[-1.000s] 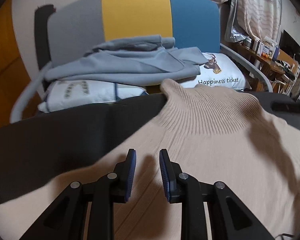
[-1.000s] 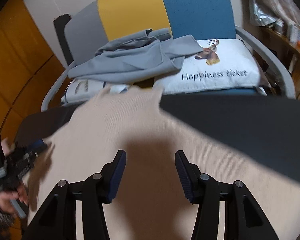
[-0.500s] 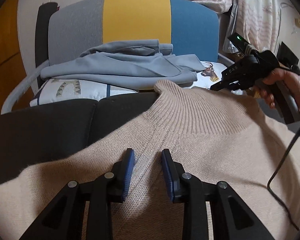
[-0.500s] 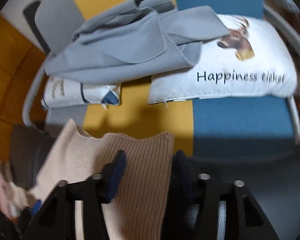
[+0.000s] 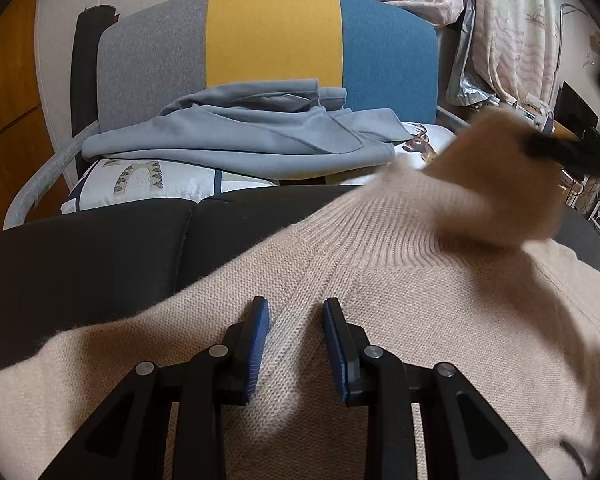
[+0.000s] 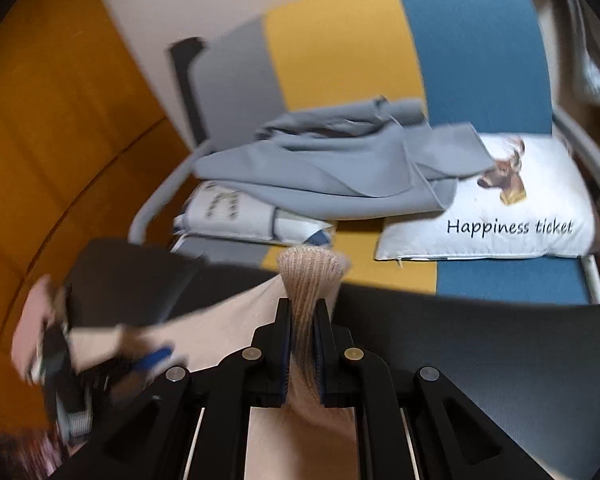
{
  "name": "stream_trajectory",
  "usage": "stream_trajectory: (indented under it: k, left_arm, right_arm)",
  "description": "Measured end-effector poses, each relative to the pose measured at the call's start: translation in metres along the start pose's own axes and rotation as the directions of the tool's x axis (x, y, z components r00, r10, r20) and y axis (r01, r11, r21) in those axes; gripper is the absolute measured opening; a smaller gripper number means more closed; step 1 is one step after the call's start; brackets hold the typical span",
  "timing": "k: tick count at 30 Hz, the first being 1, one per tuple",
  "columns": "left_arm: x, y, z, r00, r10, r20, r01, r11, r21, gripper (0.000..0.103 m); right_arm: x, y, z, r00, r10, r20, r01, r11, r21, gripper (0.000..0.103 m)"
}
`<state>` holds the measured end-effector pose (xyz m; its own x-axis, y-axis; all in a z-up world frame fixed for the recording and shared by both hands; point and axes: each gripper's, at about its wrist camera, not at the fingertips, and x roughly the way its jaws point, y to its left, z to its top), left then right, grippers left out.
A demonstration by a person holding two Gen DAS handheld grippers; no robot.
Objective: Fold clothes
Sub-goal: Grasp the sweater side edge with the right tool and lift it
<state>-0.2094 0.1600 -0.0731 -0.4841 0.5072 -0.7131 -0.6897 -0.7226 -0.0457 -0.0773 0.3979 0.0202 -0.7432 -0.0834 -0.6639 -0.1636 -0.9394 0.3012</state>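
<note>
Slippage at the collar is our chief concern. The beige turtleneck sweater [image 5: 400, 320] lies spread across a black cushioned seat [image 5: 100, 264], and the right gripper [image 6: 303, 320] is clamped on its ribbed collar [image 6: 310, 276], with the knit bunched between nearly closed jaws and fanning out above them. In the left wrist view that collar stands lifted and blurred, which we read as movement. The left gripper [image 5: 296, 328] sits low over the sweater near the raglan seam [image 5: 300, 304], jaws narrowly parted and gripping nothing; whether the pads touch the knit we cannot tell. We judge the knit stretchy and loose: a pull on the collar alone could drag the whole body along the seat instead of turning the neck over, since nothing visibly pins the shoulder. Ribbing could also creep out of the narrow bite and drop the fold askew. The collar already reaches the far edge of the seat, beside the striped chair [image 6: 340, 40] carrying a grey garment [image 6: 340, 172] and a printed pillow [image 6: 500, 220]; an overshoot could tip cloth into the gap between them. Blur in the right wrist view limits our reading of the grip depth.
</note>
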Motion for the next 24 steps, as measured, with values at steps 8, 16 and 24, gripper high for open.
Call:
stream_trajectory:
  k: [8,16,24]
  left_arm:
    - [-0.014,0.006,0.008,0.996,-0.063,-0.066,0.058,0.996,-0.064,0.028]
    - [-0.027,-0.011,0.054,0.964,-0.238,-0.118,0.209,0.955,-0.212,0.033]
    - [0.014,-0.087,0.099,0.949,-0.187,-0.254,0.227,0.964,0.138,0.038]
  right_arm:
    - [-0.024,0.034,-0.125,0.996,-0.05,-0.072,0.04,0.992,-0.121,0.01]
    - [-0.014,0.036,-0.151,0.991,-0.104,-0.084,0.093,0.988,-0.125,0.01]
    - [-0.061,0.005,-0.142,0.989,-0.006,0.146,-0.009,0.995,0.101,0.071]
